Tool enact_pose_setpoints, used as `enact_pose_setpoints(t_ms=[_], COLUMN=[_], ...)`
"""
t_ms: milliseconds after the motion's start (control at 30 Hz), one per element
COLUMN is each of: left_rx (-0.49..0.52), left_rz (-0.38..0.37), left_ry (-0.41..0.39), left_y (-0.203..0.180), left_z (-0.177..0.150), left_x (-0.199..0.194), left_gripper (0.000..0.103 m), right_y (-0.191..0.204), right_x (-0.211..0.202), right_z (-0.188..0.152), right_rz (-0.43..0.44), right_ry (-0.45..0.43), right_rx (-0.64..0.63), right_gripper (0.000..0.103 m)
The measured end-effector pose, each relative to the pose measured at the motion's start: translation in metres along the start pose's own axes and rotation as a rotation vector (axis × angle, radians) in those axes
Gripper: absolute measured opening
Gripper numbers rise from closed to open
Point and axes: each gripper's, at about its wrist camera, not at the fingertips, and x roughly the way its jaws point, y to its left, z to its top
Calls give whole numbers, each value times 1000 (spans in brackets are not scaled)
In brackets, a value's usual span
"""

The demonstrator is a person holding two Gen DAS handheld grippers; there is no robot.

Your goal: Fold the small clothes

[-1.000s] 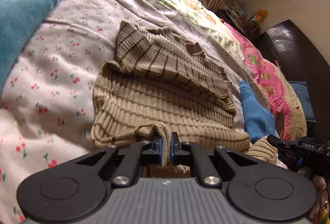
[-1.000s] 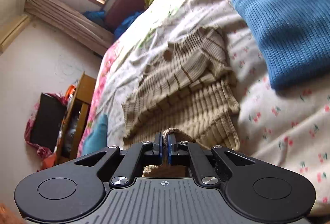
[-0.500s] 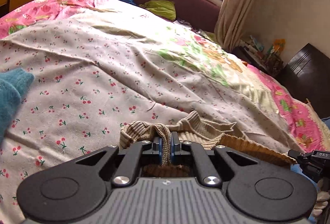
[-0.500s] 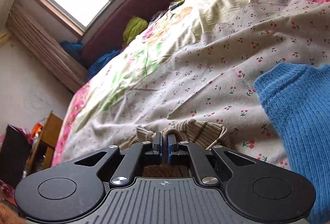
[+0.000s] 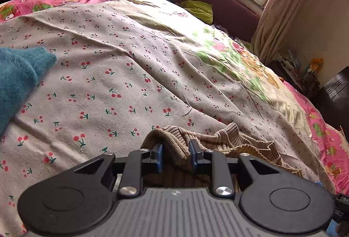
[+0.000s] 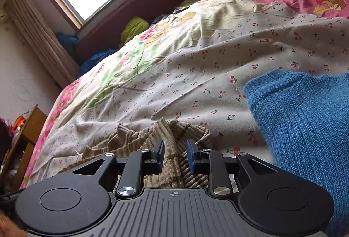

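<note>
While letting go, both opening: left gripper (image 5: 175, 156) and right gripper (image 6: 175, 155), tan ribbed knit sweater (image 5: 218, 143) loose between the jaws, lying on cherry-print bed sheet (image 5: 130, 75) at 6 o'clock. Fold step ending. Next: pull back, grab new edge.

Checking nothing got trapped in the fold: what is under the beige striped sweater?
The beige sweater lies on the cherry-print sheet, which shows all around it. Whatever sits directly beneath is covered by the knit and both claws.

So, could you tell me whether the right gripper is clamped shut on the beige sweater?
No, the right gripper has its jaws opening, its blue pads apart, with the beige sweater lying loose between them.
</note>
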Motion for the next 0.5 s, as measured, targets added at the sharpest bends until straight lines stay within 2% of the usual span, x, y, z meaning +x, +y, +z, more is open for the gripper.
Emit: enact_pose_setpoints(t_ms=[67, 133, 200, 300, 400, 500], left_rx=[6, 39, 90, 110, 113, 191], left_rz=[8, 34, 70, 77, 36, 77], left_ry=[-11, -31, -39, -67, -63, -44], left_y=[0, -4, -9, -14, -13, -17], left_z=[-1, 0, 5, 11, 4, -14], left_x=[-2, -3, -1, -8, -19, -17], left_gripper=[39, 56, 58, 58, 58, 61], right_y=[4, 11, 17, 23, 17, 5], right_x=[3, 9, 15, 13, -5, -4], right_z=[-7, -14, -16, -13, -10, -10], right_rz=[13, 24, 7, -29, -9, -96], right_ry=[33, 69, 67, 58, 44, 43], right_rx=[-28, -65, -105, -127, -97, -97], right_gripper=[25, 32, 33, 5, 4, 3])
